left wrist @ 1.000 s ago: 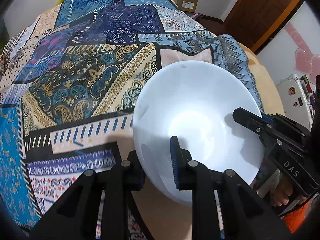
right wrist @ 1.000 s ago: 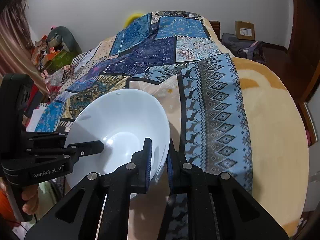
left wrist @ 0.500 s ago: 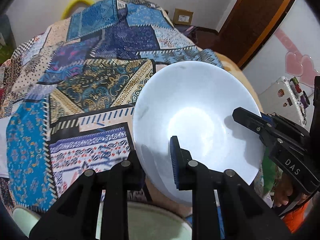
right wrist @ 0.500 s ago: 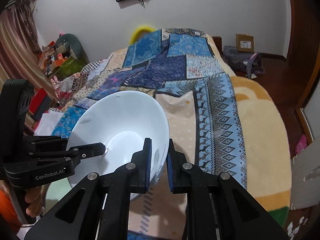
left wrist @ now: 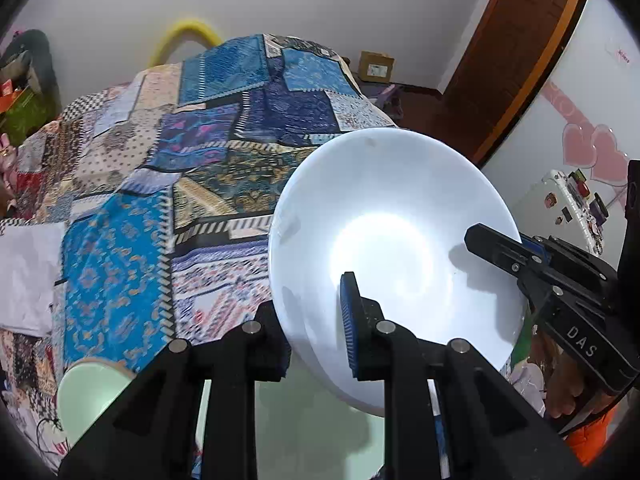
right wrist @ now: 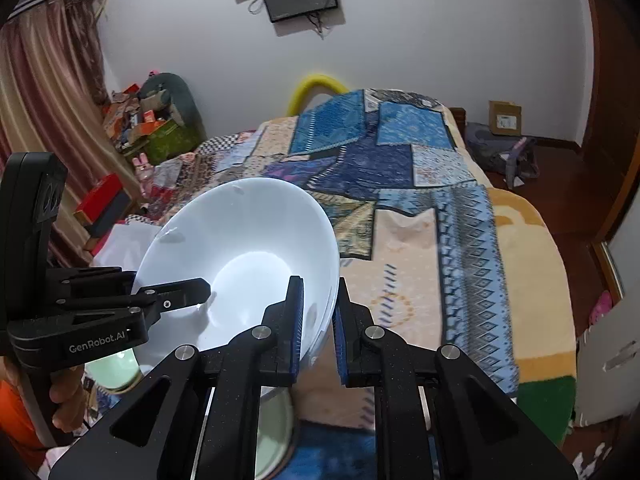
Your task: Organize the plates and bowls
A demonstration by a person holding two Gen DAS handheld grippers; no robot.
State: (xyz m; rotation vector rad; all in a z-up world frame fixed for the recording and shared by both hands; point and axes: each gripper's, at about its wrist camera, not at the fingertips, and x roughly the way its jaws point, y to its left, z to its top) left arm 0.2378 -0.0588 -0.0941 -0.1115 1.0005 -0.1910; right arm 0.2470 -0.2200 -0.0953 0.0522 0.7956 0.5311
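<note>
A large white bowl (left wrist: pixel 392 236) is held in the air over the bed by both grippers. My left gripper (left wrist: pixel 316 316) is shut on its near rim, one finger inside the bowl and one outside. My right gripper (right wrist: pixel 318 320) is shut on the bowl's (right wrist: pixel 248 256) right rim in the same way. The right gripper also shows in the left wrist view (left wrist: pixel 520 264), and the left gripper in the right wrist view (right wrist: pixel 176 296). Pale green dishes lie below the bowl: one (left wrist: pixel 88 392) at the lower left and another (left wrist: pixel 312 436) under my fingers.
A patchwork blue quilt (left wrist: pixel 224 152) covers the bed, with a beige blanket (right wrist: pixel 452 280) on its right side. Cluttered boxes (right wrist: pixel 140 128) stand by the curtain at the left. A wooden door (left wrist: pixel 516 48) and a cardboard box (left wrist: pixel 376 66) are at the far right.
Both grippers have lifted the white bowl up and back from the bed. More of the room and the green dishes below have come into view.
</note>
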